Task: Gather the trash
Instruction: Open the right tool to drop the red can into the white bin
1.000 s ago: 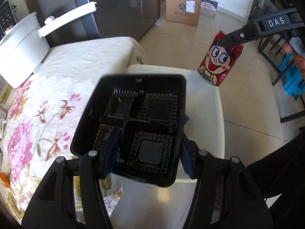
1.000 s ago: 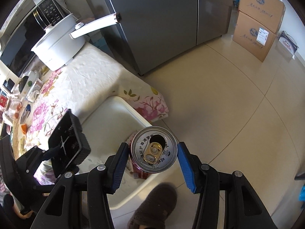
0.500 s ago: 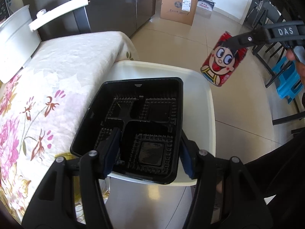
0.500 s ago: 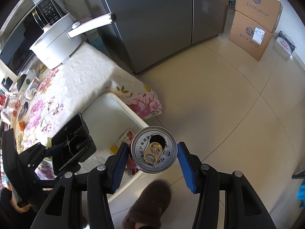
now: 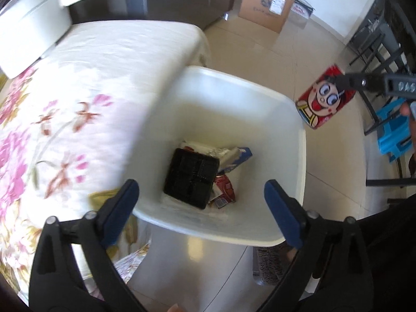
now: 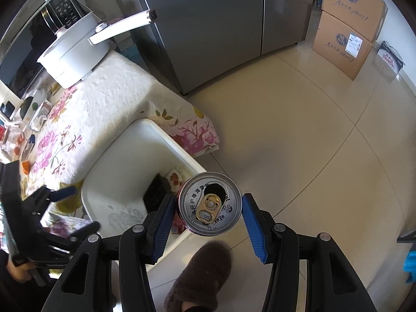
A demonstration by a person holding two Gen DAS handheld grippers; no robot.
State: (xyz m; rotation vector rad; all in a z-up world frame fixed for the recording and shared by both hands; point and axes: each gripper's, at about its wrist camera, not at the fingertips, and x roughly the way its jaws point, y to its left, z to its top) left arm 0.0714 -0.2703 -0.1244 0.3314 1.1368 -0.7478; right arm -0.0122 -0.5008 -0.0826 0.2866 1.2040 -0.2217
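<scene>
Half a second ago the black tray [image 5: 192, 178] sat clamped in the left gripper [image 5: 200, 202]; now it lies at the bottom of the white bin [image 5: 299, 156] among wrappers [image 5: 228, 156], and the gripper's blue pads stand spread wide and empty above the rim. That piece of trash looks done. The right gripper [image 6: 209, 212] is clenched on the red can [image 6: 210, 202], which hangs upright just outside the bin's far edge, over the floor [image 6: 299, 130] rather than the opening. The flowered counter [image 5: 78, 91] sits beside the bin. Next, I judge, the can must swing over the opening before release.
</scene>
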